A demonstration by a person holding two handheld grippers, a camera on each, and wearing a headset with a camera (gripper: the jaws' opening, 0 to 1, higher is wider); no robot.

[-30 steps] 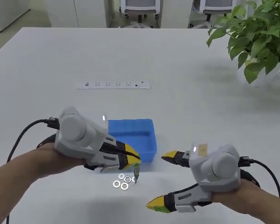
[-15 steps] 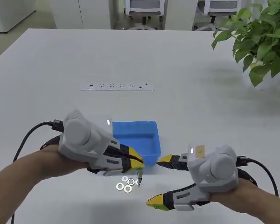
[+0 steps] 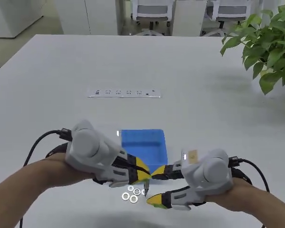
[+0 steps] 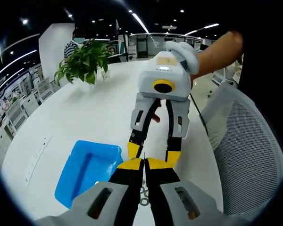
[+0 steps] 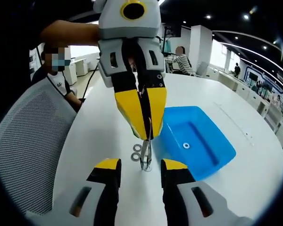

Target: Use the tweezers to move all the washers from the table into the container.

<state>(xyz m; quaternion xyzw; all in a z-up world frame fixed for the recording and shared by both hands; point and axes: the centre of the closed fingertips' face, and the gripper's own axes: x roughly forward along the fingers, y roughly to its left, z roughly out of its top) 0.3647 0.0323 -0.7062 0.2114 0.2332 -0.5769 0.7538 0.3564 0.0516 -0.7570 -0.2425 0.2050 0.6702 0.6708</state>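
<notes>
On the table (image 3: 204,109) in the head view, the left gripper (image 3: 143,172) pinches tweezers (image 3: 144,183), tips down at the washers (image 3: 133,194) just in front of the blue container (image 3: 145,142). The right gripper (image 3: 154,186) is spread wide beside them.

Left gripper view: its own jaws are closed on the tweezers (image 4: 144,154), and the right gripper (image 4: 153,154) faces it, spread.

Right gripper view: its own jaws stand wide apart, with the tweezer tips at the washers (image 5: 137,153). One washer (image 5: 186,145) lies in the container (image 5: 207,155).

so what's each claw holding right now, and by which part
Left claw is shut on the tweezers, clamping their upper part, tips pointing down. Right claw is open, holding nothing.
</notes>
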